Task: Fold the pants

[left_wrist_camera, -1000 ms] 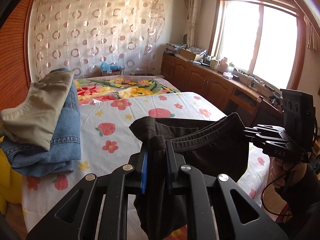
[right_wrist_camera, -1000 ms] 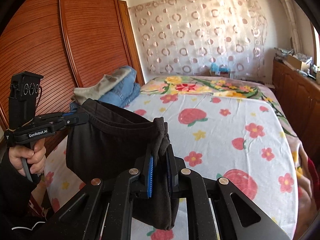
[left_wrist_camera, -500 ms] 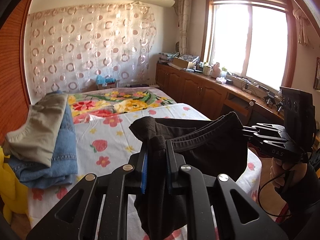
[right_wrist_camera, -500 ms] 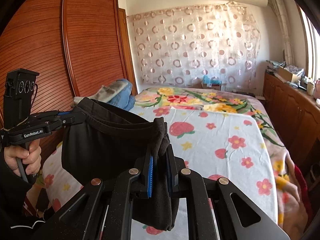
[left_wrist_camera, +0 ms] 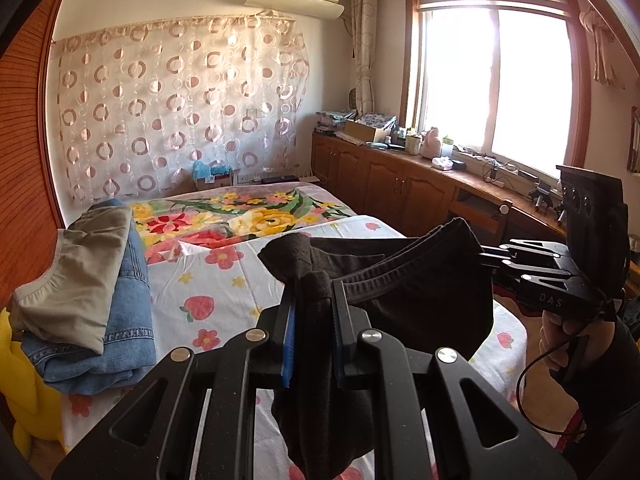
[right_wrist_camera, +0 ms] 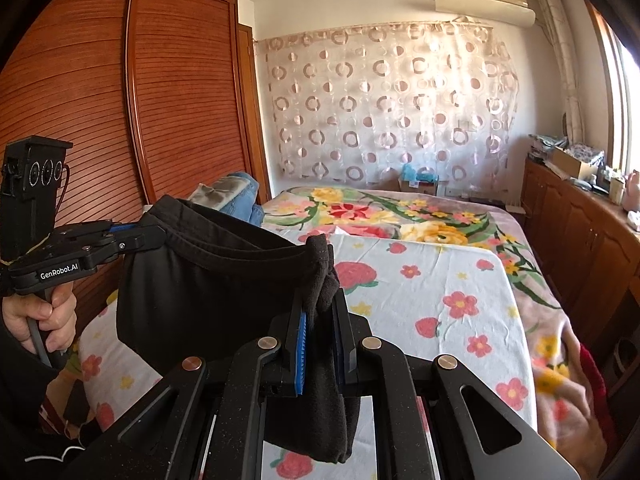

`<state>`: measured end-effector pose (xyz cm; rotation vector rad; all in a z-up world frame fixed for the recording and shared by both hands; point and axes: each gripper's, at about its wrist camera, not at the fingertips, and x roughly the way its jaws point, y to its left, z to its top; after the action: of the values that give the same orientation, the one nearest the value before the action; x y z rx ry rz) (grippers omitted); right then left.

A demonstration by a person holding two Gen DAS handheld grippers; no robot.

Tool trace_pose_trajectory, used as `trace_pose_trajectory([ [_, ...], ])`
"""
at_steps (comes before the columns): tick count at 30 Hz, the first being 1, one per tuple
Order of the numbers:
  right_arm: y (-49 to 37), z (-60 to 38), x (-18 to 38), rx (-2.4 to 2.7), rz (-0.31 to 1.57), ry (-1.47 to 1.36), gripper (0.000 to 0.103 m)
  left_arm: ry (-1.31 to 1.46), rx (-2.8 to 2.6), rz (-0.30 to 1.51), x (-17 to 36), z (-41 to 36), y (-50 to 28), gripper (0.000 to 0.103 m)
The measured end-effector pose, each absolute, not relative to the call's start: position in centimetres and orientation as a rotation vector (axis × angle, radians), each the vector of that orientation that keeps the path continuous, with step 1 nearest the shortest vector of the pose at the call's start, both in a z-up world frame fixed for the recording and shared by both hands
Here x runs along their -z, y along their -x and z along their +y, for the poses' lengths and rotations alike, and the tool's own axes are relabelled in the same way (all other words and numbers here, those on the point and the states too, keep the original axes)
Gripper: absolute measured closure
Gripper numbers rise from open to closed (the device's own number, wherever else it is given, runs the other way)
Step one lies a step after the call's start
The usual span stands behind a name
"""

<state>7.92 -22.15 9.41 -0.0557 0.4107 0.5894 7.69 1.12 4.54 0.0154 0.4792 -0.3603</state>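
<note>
Black pants (left_wrist_camera: pixel 420 296) hang in the air over the near end of the bed, stretched by the waistband between both grippers. My left gripper (left_wrist_camera: pixel 313 292) is shut on one end of the waistband, with cloth bunched between its blue pads. My right gripper (right_wrist_camera: pixel 320 304) is shut on the other end. In the left wrist view the right gripper (left_wrist_camera: pixel 486 254) comes in from the right, held by a hand. In the right wrist view the left gripper (right_wrist_camera: pixel 154 232) comes in from the left. The black pants (right_wrist_camera: pixel 208 292) sag below the waistband; their legs are hidden below the frames.
The bed (right_wrist_camera: pixel 440 292) with a flowered sheet lies below and ahead. A stack of folded beige and denim pants (left_wrist_camera: pixel 92 292) sits at its left edge by the wooden wardrobe (right_wrist_camera: pixel 100 112). Something yellow (left_wrist_camera: pixel 24 392) lies beside the stack. Wooden cabinets (left_wrist_camera: pixel 400 192) with clutter run under the window.
Both grippers have risen and tilted a little, so the bed sits lower in both views and more wall and ceiling shows. The grip on the waistband is unchanged.
</note>
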Motion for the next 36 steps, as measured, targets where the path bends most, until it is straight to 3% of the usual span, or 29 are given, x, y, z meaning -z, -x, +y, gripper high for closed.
trace_pose_trajectory([
  [19, -15.7, -19.5, -11.8, -0.62, 0.391, 0.16, 0.092, -0.006, 0.308, 0.501, -5.3, 3.1, -14.6, 0.087],
  [36, -23.3, -15.9, -14.8, -0.74, 0.275, 0.188, 0.092, -0.025, 0.159, 0.402, -10.7, 7.8, -15.1, 0.087],
])
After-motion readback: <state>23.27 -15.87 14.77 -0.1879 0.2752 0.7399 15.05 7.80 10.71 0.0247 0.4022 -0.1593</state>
